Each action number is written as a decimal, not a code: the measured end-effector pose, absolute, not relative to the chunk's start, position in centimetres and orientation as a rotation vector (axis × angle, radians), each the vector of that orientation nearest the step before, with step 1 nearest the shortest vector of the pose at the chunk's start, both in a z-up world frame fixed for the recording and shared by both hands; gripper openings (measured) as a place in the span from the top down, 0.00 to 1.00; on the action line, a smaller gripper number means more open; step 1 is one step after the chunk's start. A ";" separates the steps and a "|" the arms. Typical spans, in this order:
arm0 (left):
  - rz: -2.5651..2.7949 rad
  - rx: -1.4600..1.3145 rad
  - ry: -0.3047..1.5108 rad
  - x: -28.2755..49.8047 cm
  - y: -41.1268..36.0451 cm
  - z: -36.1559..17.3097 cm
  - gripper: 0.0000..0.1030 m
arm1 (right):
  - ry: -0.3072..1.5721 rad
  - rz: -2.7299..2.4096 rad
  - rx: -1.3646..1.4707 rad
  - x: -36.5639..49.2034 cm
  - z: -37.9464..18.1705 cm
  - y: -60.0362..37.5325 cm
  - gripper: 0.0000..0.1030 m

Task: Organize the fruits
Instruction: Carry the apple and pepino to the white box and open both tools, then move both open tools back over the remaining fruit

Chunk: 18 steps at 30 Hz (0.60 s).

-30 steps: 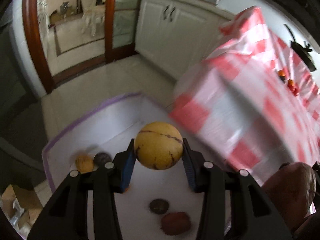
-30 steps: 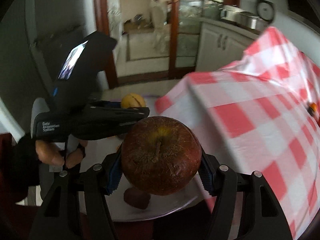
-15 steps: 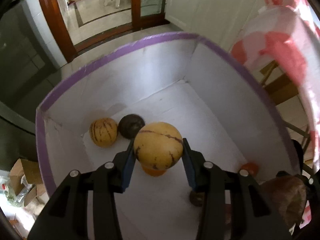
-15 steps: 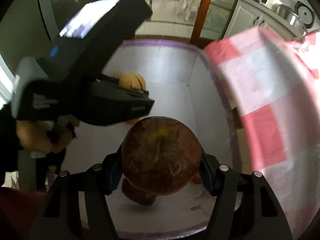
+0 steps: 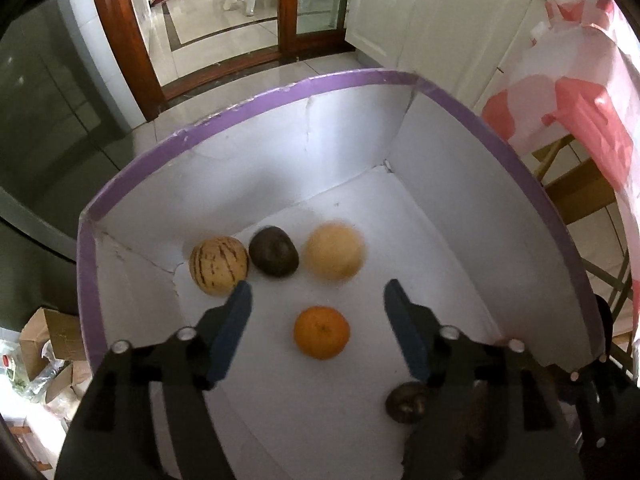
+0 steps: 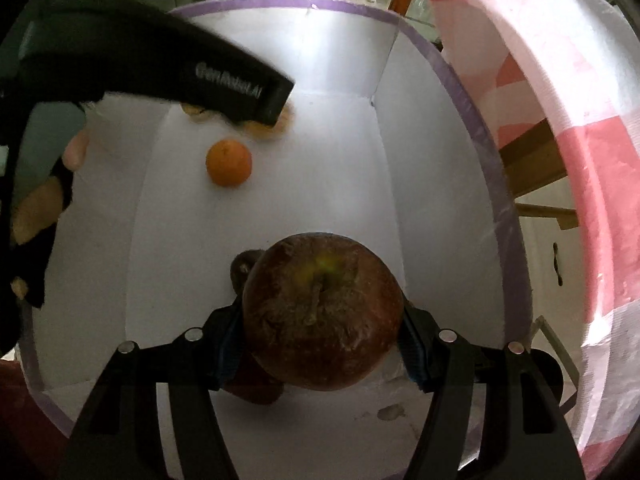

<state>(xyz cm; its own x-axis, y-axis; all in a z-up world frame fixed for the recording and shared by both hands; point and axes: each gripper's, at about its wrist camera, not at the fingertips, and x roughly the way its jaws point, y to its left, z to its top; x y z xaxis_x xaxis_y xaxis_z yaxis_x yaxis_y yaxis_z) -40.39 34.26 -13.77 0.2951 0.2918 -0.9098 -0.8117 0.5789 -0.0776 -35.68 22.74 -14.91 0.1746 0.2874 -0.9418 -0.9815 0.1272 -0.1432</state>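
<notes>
From your left wrist camera, your left gripper (image 5: 318,300) points steeply down into the white box (image 5: 280,92) with the purple rim. Its jaws have just been opening and stand apart with nothing between them. Beyond the tips, a blurred yellow fruit (image 5: 335,250) sits on the box floor, round, with no clear long axis. Just left of it is a dark fruit (image 5: 274,257), then a striped yellow fruit (image 5: 218,266) near the back wall. An orange (image 5: 322,332) lies between the fingers' line, lower down; a brown fruit (image 5: 406,402) sits by the right finger.

From your right wrist camera, your right gripper (image 6: 320,342) also points down into the box, its jaws clamped on a dark red apple (image 6: 322,316), stem facing the camera. Your left hand (image 6: 44,184) holds its gripper at upper left, over the orange.
</notes>
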 end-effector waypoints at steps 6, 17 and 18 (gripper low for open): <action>0.804 -0.619 0.971 -40.7 34.5 -13.2 0.07 | 0.807 1.155 -0.966 -36.3 -12.7 22.5 0.19; 0.808 -0.681 0.841 -41.5 35.0 -10.5 0.05 | 0.682 1.195 -0.857 -36.5 -7.8 19.4 0.17; 0.812 -0.674 0.829 -41.4 35.1 -10.0 0.05 | 0.676 1.201 -0.844 -36.6 -7.2 19.7 0.17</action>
<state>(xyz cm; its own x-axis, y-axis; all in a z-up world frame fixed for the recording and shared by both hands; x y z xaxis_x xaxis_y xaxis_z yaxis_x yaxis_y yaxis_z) -41.44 35.08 -10.04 0.4223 0.3494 -0.8364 -0.8290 0.5220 -0.2005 -36.58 19.74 -7.20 0.2392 0.5141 -0.8237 -0.9709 0.1375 -0.1961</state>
